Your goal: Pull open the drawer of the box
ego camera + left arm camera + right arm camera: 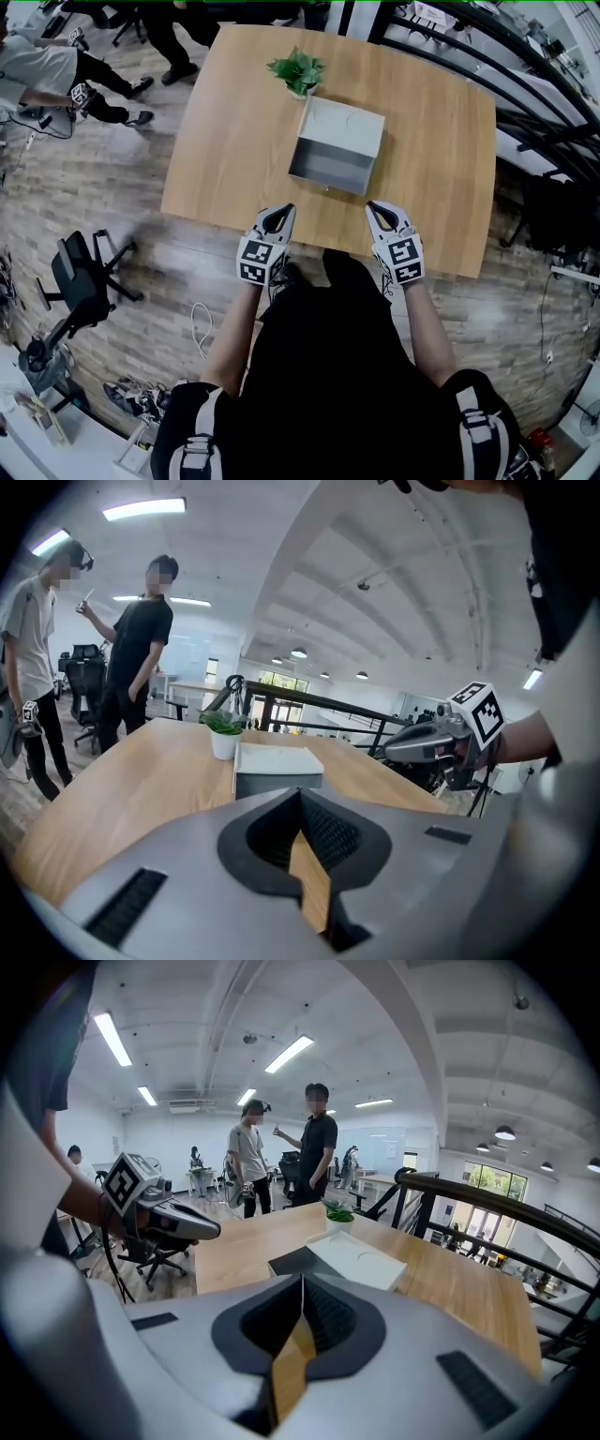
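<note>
A grey box with a white lid point(339, 141) rests in the middle of the wooden table point(225, 141); its darker drawer front point(330, 175) faces me and looks pushed in. Both grippers hover over the near table edge, short of the box. My left gripper point(279, 213) is shut and holds nothing, and so is my right gripper point(379, 208). From the left gripper view I see the box point(277, 769) straight ahead past the closed tips point(300, 793). The right gripper view has the box point(349, 1258) beyond its closed tips point(302, 1279).
A small potted plant point(298, 73) stands just behind the box. Two people point(286, 1157) stand beyond the table's far left corner. An office chair point(84, 277) sits on the floor at my left, black railings point(525, 84) run along the right.
</note>
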Demonstrator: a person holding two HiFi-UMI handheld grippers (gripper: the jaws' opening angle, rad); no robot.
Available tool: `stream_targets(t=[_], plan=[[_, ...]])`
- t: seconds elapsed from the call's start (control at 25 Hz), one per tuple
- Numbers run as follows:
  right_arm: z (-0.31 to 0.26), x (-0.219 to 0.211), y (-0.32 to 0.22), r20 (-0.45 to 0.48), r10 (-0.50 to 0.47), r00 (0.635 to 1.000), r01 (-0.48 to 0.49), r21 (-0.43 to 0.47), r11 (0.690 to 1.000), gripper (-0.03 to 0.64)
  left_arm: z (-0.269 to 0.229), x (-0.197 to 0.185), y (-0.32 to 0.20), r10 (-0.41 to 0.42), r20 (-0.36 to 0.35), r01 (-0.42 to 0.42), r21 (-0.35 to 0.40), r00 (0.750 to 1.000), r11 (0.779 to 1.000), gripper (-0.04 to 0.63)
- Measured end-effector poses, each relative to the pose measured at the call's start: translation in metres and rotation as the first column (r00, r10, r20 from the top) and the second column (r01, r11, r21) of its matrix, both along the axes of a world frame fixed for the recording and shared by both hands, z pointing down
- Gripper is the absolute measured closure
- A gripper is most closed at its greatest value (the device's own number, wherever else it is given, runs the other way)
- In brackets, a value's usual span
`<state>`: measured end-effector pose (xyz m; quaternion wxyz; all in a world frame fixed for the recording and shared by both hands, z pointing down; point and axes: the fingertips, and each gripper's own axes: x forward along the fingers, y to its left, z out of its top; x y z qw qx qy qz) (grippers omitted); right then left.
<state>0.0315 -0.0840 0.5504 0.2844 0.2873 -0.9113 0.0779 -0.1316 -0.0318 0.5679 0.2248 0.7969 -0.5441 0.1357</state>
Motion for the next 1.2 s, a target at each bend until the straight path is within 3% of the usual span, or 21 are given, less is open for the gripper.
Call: stream_targets(t=[0.44,1.2], plan=[[-0.015,-0.018,0.031,0.020,0.023,1.000,-0.024,0.042,0.999,0.592,-0.033,-0.023,0.026,0.006,0.014,-0.007,0.068,1.000,0.998,0.572],[-0.029,-0.018,0.081,0.056,0.105,0.993,-0.109,0.088,0.990,0.592,-0.053,-0.036,0.077,0.052,0.026,-0.055,0.107,0.998,0.993,0.572]])
